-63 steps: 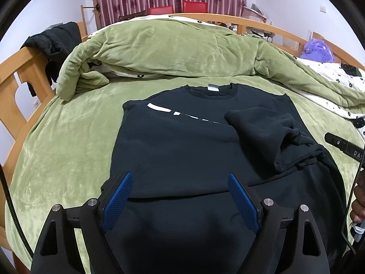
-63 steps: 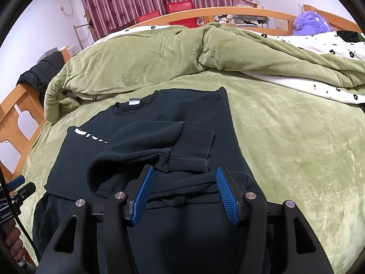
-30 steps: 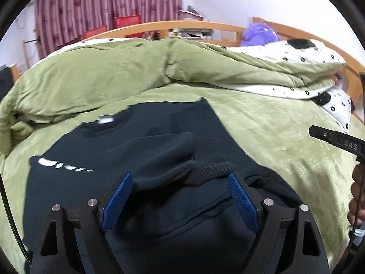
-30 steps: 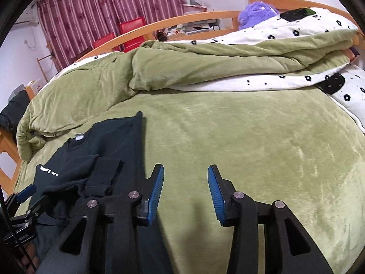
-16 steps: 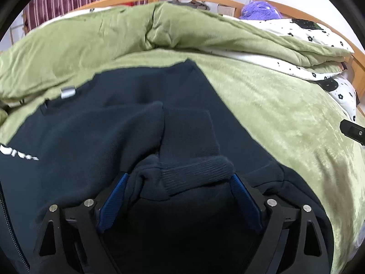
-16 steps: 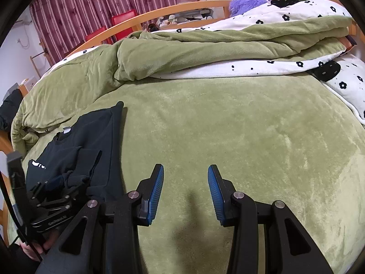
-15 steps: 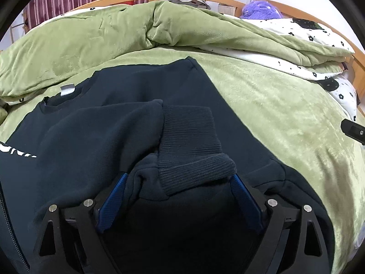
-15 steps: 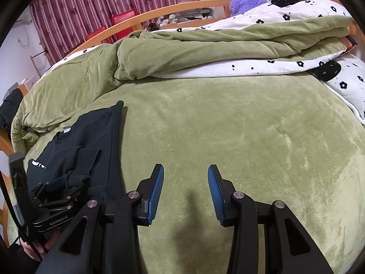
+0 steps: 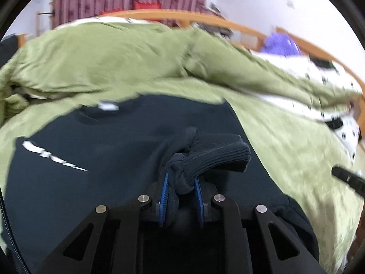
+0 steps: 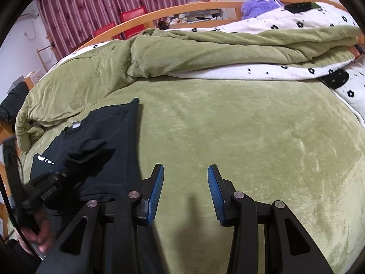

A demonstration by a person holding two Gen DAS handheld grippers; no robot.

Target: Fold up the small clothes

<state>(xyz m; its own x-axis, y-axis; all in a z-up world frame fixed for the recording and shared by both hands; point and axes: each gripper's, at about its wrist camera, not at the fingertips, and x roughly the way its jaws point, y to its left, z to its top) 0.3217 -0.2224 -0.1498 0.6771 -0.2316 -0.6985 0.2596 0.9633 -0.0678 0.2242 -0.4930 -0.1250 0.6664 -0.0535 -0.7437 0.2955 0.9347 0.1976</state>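
The black sweatshirt (image 9: 118, 150) lies flat on the near left of the green bed (image 10: 251, 137), soft, limp and light, best pinched at its ribbed cuff (image 9: 219, 157), which the left gripper (image 9: 181, 190) clamps while the right gripper (image 10: 186, 191) hangs open

Green blanket (image 10: 228, 118), purple plush (image 10: 260, 2)

Black sweatshirt (image 9: 118, 159) flat, cuff (image 9: 219, 157) raised
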